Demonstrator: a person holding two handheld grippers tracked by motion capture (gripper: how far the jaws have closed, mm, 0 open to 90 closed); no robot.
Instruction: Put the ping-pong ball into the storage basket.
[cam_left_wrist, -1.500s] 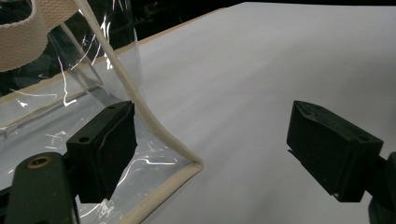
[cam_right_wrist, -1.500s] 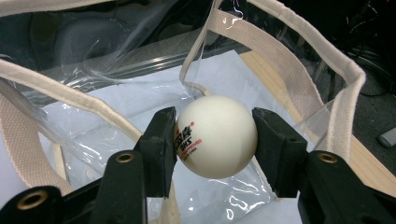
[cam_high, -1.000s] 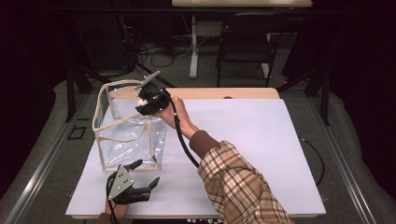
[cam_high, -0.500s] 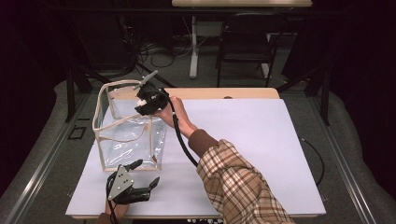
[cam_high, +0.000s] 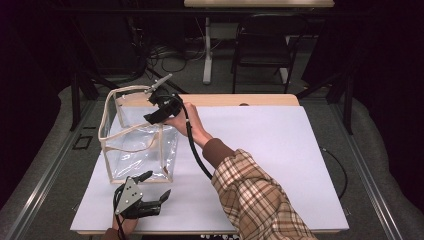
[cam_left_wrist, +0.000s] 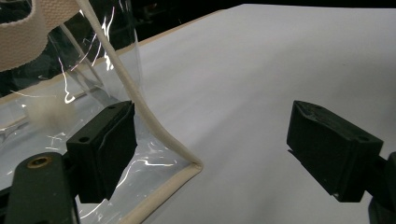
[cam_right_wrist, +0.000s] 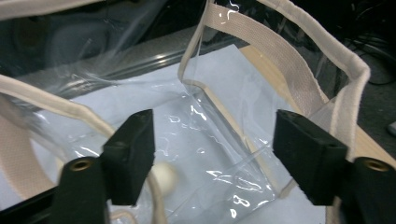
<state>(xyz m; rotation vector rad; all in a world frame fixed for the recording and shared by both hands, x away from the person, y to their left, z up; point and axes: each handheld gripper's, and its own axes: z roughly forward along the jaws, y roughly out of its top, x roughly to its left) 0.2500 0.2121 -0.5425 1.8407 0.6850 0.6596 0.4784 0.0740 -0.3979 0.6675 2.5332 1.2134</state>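
Bag: clear plastic tote bag with cream fabric trim (cam_high: 137, 142) stands upright and open-topped at the left of the table, its near bottom corner just ahead of my left gripper.
Inside bag: small pale round object (cam_right_wrist: 163, 176), blurred, lies on the bag floor.
Right gripper: my right gripper (cam_high: 159, 107) hangs over the bag's open top; jaws have just been opening, nothing between them.
Left gripper: my left gripper (cam_high: 150, 187) rests low on the table, jaws wide apart, holding nothing.
Surface: white table top (cam_high: 280, 150) with a wood far edge.
Room: dark, a black chair (cam_high: 262, 45) and floor cables (cam_high: 170, 52) behind the table.
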